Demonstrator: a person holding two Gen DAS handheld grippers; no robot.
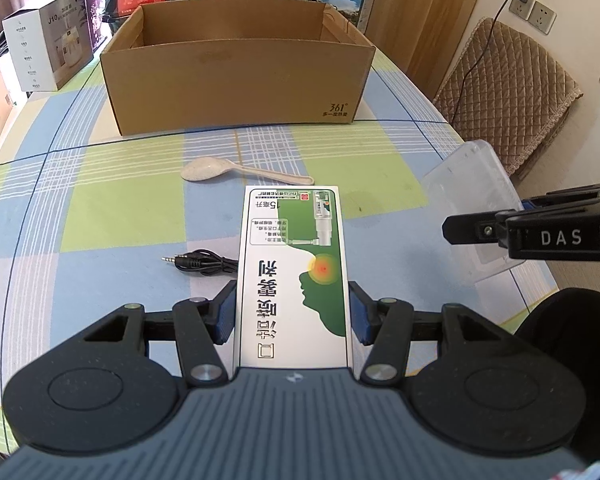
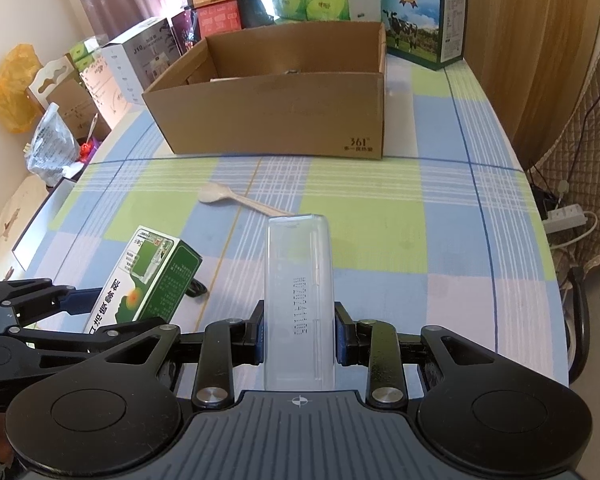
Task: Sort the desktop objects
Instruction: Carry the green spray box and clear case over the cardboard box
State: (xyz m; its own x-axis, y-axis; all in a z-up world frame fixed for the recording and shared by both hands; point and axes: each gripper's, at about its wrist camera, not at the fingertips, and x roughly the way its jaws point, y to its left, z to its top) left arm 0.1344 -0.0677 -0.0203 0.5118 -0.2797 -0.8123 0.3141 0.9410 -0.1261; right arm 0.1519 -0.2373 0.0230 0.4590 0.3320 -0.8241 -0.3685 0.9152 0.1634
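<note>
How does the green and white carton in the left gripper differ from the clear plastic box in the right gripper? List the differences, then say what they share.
1. The carton is opaque card printed in green and white; the plastic box is see-through and colourless.
2. The carton bears pictures and large lettering; the plastic box shows only a faint row of stamped characters.

Shared: both are long, narrow boxes, each clamped between a gripper's fingers, left gripper and right gripper, pointing toward the cardboard box.

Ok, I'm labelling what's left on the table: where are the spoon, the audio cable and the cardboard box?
spoon (image 1: 204, 169): left wrist view, on its bowl.
audio cable (image 1: 204, 263): left wrist view, on the coiled wire.
cardboard box (image 2: 276, 116): right wrist view, on its front wall.
</note>
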